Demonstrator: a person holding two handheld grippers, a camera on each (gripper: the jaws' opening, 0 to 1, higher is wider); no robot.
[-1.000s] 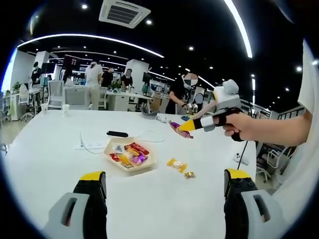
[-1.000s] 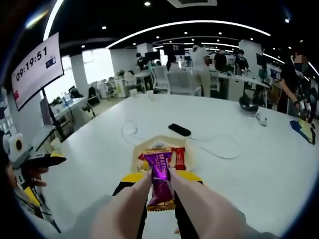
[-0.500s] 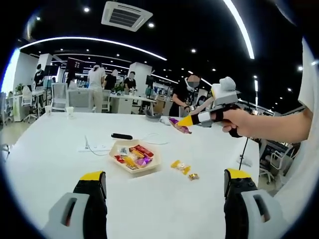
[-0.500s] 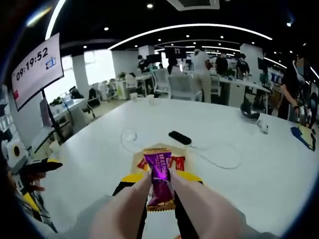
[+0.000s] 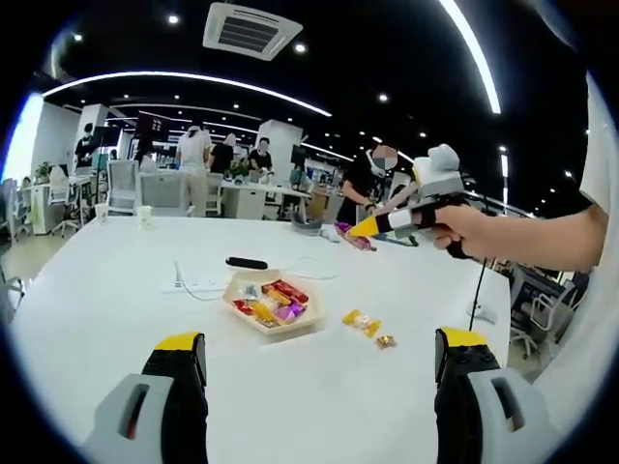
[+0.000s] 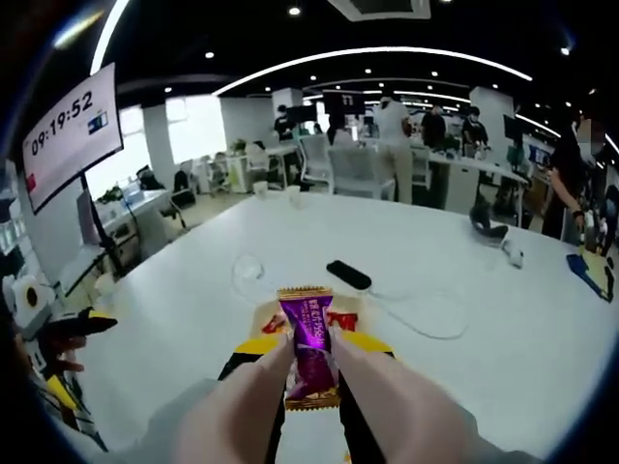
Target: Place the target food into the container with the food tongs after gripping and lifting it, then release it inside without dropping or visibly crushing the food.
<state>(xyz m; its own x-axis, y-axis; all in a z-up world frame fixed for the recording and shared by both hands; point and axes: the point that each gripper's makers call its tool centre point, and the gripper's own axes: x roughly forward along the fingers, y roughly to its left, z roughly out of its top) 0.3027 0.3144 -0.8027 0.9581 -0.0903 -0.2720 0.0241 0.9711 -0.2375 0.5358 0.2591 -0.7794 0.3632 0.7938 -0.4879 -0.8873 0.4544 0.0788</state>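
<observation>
Holding a purple candy [image 6: 309, 340] in the air, the right gripper [image 6: 308, 360] has its tong-like jaws closed on the wrapper's middle; in the left gripper view the same candy [image 5: 354, 237] rides high above the table [image 5: 87, 290], up and to the right of the tray [image 5: 308, 323].

Handling judgement: light, probably a firm core inside thin foil that is slick and crinkly. A mid-body pinch looks right; the crimped ends would likely slip or tear. Gentle pressure should suffice, since harder squeezing risks denting it.

Appearance: glossy purple wrapper, gold serrated end crimps, pale print down its length, standing upright between the jaws.

The tray, a pale shallow dish, holds red, yellow and purple candies. Two loose candies [image 5: 368, 326] lie just right of the tray.

Left gripper [image 5: 319, 387]: jaws wide apart, empty, nearer than the tray.
</observation>
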